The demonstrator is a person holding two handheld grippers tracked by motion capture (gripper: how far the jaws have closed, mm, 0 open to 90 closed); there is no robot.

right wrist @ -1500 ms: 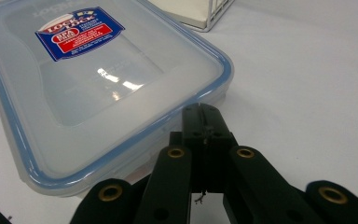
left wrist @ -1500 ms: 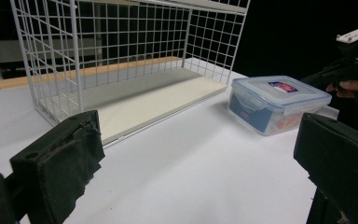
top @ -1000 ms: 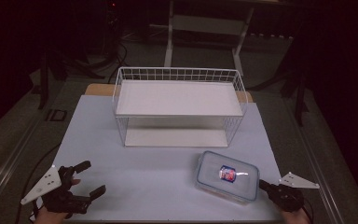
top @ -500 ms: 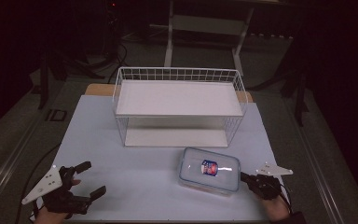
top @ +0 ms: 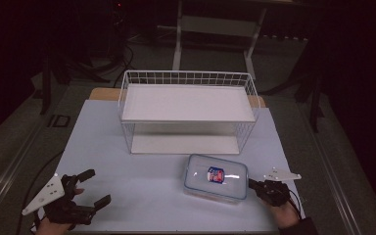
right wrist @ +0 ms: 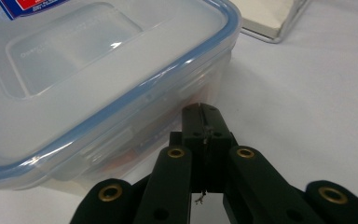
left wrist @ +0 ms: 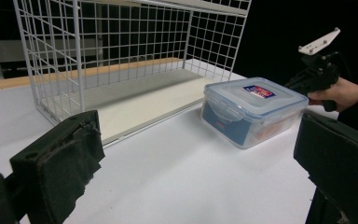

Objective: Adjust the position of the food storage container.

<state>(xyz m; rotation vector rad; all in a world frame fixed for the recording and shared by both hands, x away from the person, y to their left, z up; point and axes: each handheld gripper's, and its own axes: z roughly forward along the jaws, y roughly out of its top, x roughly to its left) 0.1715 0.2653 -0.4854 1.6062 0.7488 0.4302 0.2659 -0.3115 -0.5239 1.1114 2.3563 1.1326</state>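
A white wire two-tier rack (top: 188, 112) stands at the back of the pale worktop (top: 142, 186). In front of it, toward the right, sits a clear lidded plastic box (top: 216, 177), with the right gripper (top: 252, 185) against its right side and the left gripper (top: 92, 188) well apart at front left.

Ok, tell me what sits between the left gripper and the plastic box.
Nothing: in the high view, bare white tabletop runs from the open left gripper to the lidded plastic box. The left gripper view shows the same bare stretch.

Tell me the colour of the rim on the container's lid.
Blue, around a clear lid; the right gripper view shows it best.
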